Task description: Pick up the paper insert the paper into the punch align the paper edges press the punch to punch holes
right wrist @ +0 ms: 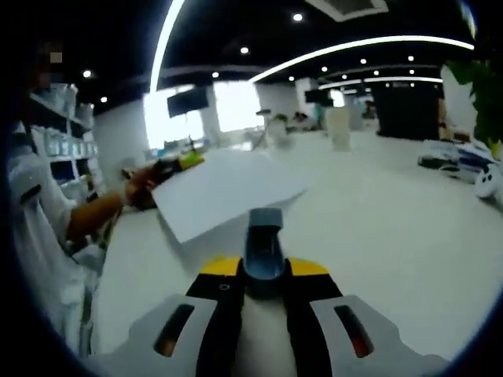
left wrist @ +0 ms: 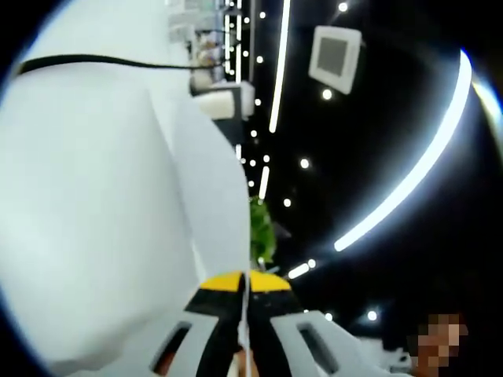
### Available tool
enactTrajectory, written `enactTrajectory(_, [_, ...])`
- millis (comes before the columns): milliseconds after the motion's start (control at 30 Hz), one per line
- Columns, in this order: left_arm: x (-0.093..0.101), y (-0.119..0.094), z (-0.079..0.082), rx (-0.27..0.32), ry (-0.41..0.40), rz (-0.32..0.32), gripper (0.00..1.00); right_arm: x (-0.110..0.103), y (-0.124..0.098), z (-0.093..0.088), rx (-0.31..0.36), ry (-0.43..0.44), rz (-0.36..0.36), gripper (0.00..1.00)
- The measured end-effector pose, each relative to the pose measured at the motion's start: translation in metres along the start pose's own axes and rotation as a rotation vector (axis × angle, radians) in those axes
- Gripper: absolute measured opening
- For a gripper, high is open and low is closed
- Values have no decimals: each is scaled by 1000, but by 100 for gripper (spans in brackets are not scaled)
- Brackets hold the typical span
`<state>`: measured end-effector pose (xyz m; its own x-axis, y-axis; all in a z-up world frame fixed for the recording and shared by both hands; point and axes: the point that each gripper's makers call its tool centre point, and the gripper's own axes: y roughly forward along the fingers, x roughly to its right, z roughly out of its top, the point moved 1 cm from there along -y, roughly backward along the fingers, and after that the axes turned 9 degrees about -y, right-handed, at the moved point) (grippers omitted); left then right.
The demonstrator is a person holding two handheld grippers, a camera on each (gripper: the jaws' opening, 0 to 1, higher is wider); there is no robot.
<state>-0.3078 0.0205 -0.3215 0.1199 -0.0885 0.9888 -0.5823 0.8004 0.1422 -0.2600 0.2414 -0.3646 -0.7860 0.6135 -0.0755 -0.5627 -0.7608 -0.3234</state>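
Left gripper [left wrist: 245, 302]: jaws drawn together on the thin edge of a white paper [left wrist: 102, 212], which fans out toward 10 o'clock and covers most of the left gripper view. Behind it, ceiling light strips [left wrist: 409, 181] curve across a dark ceiling; a green plant [left wrist: 262, 228] sits just above the jaw tips at 12 o'clock.

Right gripper [right wrist: 263, 271]: jaws closed against the sides of a blue-grey punch [right wrist: 263, 243], which stands between the yellow jaw tips and projects toward 12 o'clock over a white table [right wrist: 377, 236].

In the right gripper view the same paper hangs above the table at 11 o'clock, well apart from the punch — not inserted. It is held at its far corner by the left gripper [right wrist: 177, 162], gripped in a person's hand [right wrist: 140, 188] at 10 o'clock. A white sleeve [right wrist: 35, 204] occupies 9 o'clock.
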Motion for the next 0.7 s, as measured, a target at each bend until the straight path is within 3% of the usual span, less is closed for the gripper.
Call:
enactTrajectory(267, [-1, 0, -1, 0, 4, 3, 4, -16, 0, 1, 7, -12, 37, 22])
enactTrajectory(533, [-1, 0, -2, -1, 4, 5, 4, -14, -7, 8, 60, 59, 37, 22])
enactTrajectory(700, [-1, 0, -3, -1, 2, 4, 4, -19, -7, 12, 79, 54, 45, 21])
